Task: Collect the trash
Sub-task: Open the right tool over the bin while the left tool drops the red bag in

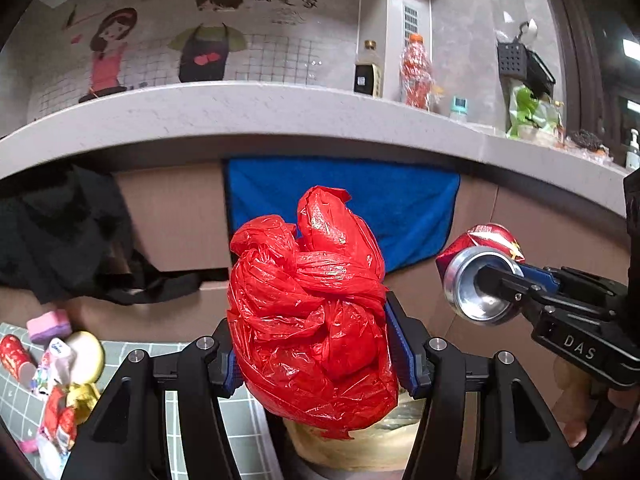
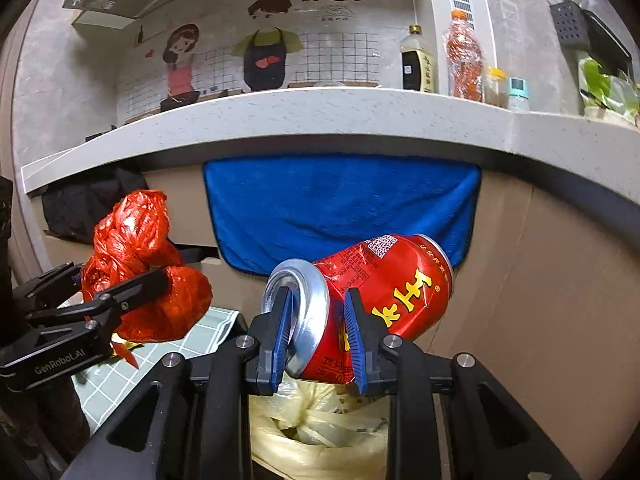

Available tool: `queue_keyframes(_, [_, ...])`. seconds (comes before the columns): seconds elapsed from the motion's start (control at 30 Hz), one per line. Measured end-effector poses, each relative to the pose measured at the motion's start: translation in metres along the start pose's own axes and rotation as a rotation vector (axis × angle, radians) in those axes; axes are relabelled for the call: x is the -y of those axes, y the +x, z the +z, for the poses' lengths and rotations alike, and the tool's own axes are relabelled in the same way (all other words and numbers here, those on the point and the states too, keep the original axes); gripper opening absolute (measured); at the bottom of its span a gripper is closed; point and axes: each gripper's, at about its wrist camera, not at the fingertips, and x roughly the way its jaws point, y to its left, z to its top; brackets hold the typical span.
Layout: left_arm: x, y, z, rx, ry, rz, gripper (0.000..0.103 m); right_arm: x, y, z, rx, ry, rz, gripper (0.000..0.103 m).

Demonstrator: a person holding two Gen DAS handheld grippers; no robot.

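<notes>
Both loads sit over the yellow-lined bin: left gripper fingers clamped on red bag, right gripper fingers pinching dented can w/ one inside the rim. Centre over the opening, then let go.

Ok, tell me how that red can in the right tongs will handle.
The red can is already dented, so it likely crushes further under the right tongs. Probably empty and light. Its glossy wall may slip, and set down sideways it could roll.
</notes>
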Motion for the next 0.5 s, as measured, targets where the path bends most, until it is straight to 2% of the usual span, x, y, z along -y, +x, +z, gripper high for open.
queue_keyframes(0.37, [-0.001,0.039,-0.008,-0.077,-0.047,-0.025,0.059,0.023,0.024,-0.005,-0.018,0.044,0.027,0.023])
queue_keyframes(0.43, [-0.005,0.048,-0.004,-0.096,-0.070,-0.090,0.062,0.028,0.030,-0.003,-0.005,0.064,0.041,0.025])
queue_keyframes(0.47, [-0.006,0.056,-0.003,-0.119,-0.072,-0.136,0.063,0.032,0.034,-0.003,0.001,0.074,0.035,0.030])
queue_keyframes(0.5, [-0.007,0.068,-0.003,-0.168,-0.068,-0.173,0.069,0.036,0.038,-0.005,0.000,0.086,0.024,0.037])
